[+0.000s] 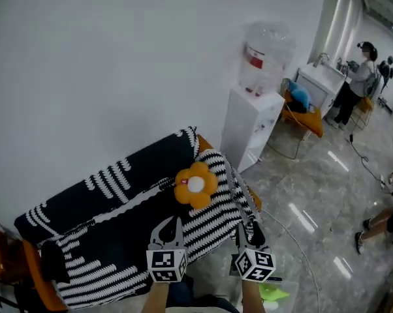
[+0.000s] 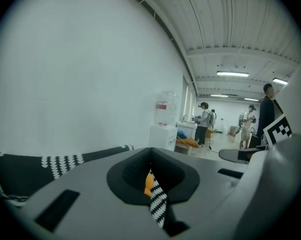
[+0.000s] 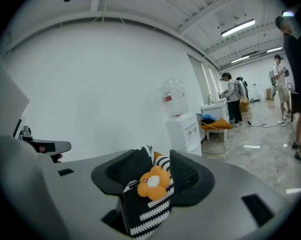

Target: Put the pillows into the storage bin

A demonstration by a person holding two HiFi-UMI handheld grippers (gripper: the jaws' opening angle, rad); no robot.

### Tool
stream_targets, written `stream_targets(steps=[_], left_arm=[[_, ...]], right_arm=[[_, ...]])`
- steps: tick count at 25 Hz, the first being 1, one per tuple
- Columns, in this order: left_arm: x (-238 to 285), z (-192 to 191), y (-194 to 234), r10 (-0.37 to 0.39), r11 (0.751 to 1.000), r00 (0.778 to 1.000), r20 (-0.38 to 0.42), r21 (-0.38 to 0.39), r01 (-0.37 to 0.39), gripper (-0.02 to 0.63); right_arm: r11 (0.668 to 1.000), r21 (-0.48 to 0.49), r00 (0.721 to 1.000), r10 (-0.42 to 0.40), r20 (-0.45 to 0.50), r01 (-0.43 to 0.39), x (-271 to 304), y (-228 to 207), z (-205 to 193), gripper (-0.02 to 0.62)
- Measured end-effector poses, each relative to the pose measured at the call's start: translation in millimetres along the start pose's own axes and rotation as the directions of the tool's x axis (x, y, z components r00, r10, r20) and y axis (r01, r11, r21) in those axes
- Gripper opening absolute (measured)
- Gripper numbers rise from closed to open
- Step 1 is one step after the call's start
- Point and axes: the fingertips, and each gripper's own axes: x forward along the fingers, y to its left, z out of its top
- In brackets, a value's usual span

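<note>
A black-and-white striped pillow point(image 1: 213, 217) with an orange flower point(image 1: 195, 184) on its front hangs in front of me, held between both grippers. My left gripper point(image 1: 172, 223) is shut on its lower left edge; in the left gripper view the striped cloth point(image 2: 158, 201) sits pinched in the narrow gap of that gripper point(image 2: 151, 176). My right gripper point(image 1: 249, 230) is shut on the lower right edge. The right gripper view shows the striped pillow point(image 3: 145, 209) and its flower point(image 3: 153, 181) bunched in the right gripper point(image 3: 158, 171). Both point roughly level toward the wall.
A sofa point(image 1: 92, 240) with a black-and-white patterned cover stands against the white wall at left. A white water dispenser point(image 1: 252, 126) is to its right, then an orange chair point(image 1: 304, 113). People stand at the far right point(image 1: 360, 77). Something clear and green point(image 1: 273, 293) lies below my right hand.
</note>
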Motion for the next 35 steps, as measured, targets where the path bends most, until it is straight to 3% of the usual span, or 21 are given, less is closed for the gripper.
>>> stream_targets(steps=[8,16,25,30,35], left_arm=[[25.3,19.6,149.5,0.107,0.993,0.994,0.009,-0.059,-0.106,0.014],[53.6,6.8,236.5,0.162,0.98,0.986,-0.036,-0.109,-0.165,0.014],[109.2,-23.2,260.9,0.224,0.961,0.967,-0.119,-0.138,-0.24,0.014],[159.8,-49.5,261.2,0.268,0.942,0.944,-0.195,-0.154,-0.299,0.014],[216.1,-88.8,253.4,0.281,0.931,0.915,-0.29,-0.148,-0.333,0.014]], right_arm=[[0.997,0.03,0.995,0.072,-0.067,-0.071,111.1,115.2,-21.2,0.27],[0.996,0.034,0.989,0.089,-0.12,-0.085,178.4,159.6,-38.5,0.279],[0.996,-0.051,0.97,0.06,-0.235,-0.075,257.9,126.6,-66.8,0.276],[0.978,-0.156,0.942,0.079,-0.326,-0.136,326.0,95.0,-90.6,0.264],[0.973,-0.171,0.913,0.074,-0.401,-0.153,398.6,50.9,-129.3,0.261]])
